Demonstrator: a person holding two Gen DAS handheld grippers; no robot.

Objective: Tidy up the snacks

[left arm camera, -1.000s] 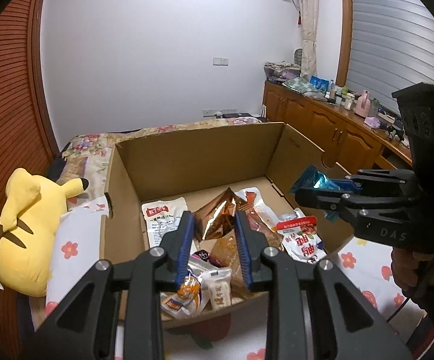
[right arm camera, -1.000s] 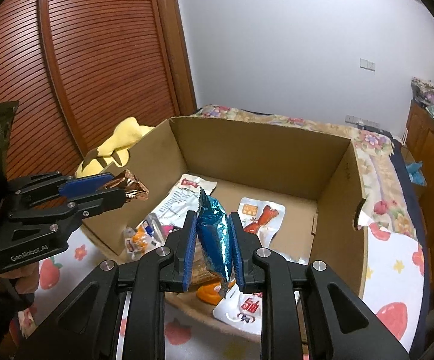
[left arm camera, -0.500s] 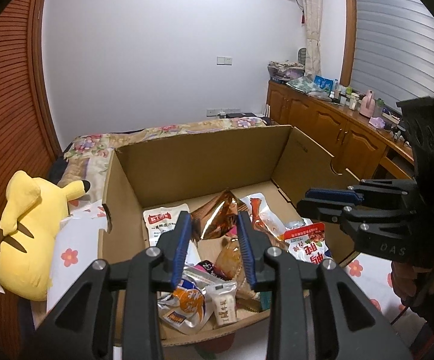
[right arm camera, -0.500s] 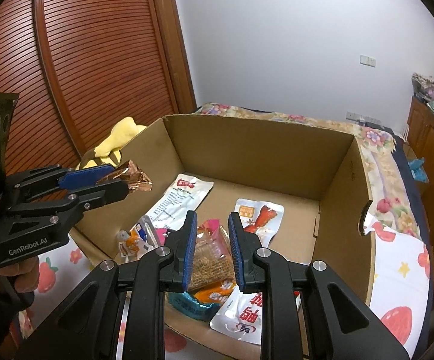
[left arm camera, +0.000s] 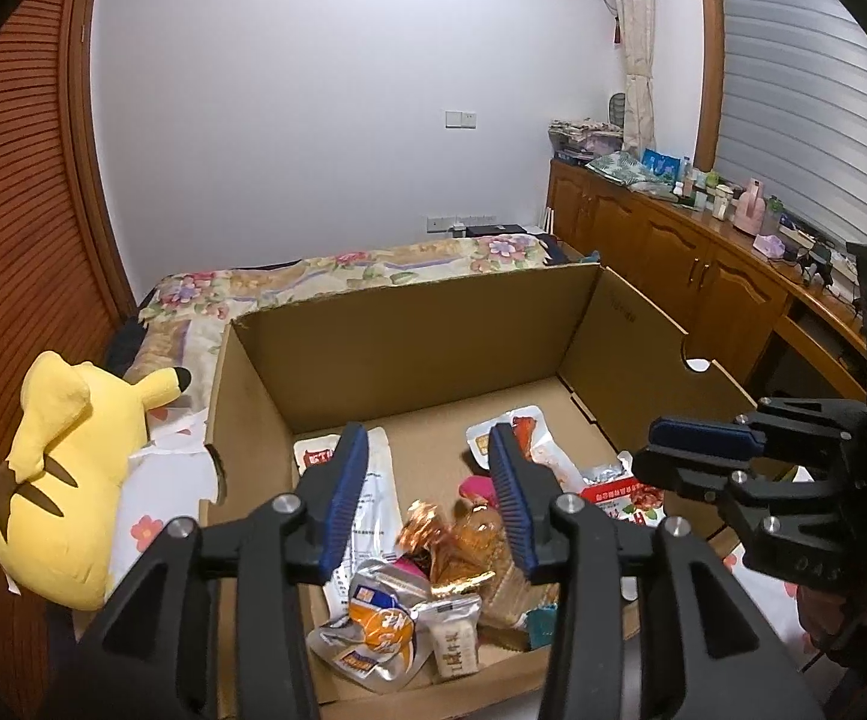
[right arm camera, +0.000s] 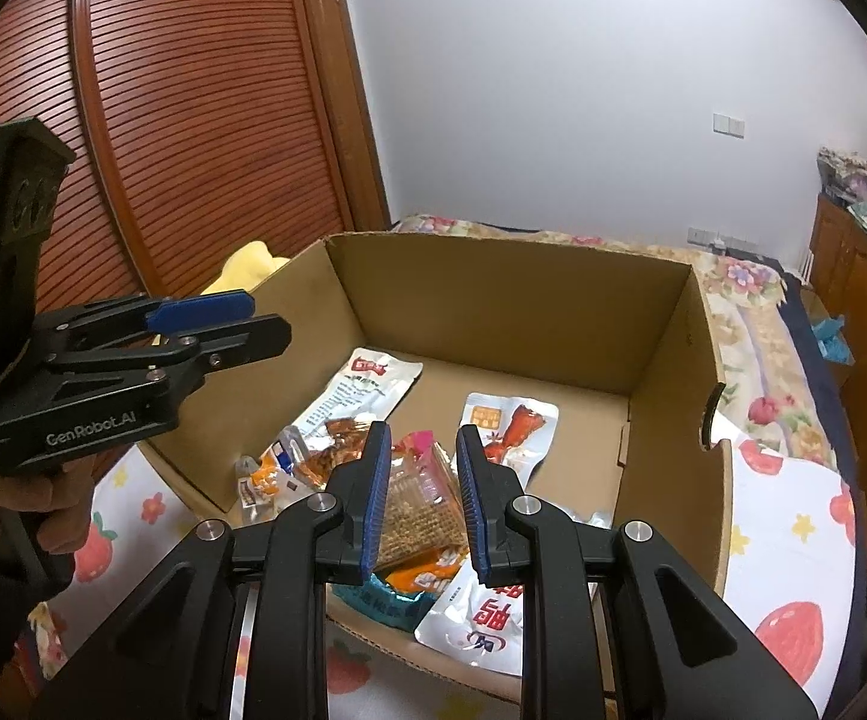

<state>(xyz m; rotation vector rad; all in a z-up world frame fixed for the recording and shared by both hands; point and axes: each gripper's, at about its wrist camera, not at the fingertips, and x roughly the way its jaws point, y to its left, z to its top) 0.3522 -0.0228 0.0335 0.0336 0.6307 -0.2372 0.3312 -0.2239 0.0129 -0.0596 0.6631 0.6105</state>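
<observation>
Snacks [left arm camera: 433, 564] overlap — lower packets hidden; labels unreadable.

Yellow plush toy [left arm camera: 55, 474] lay left of the carton on floral bedding [left arm camera: 337, 276]. Wooden cabinet [left arm camera: 673, 252] along the right wall carried bottles and clutter. Slatted wooden door [right arm camera: 193, 120] stood left.
</observation>
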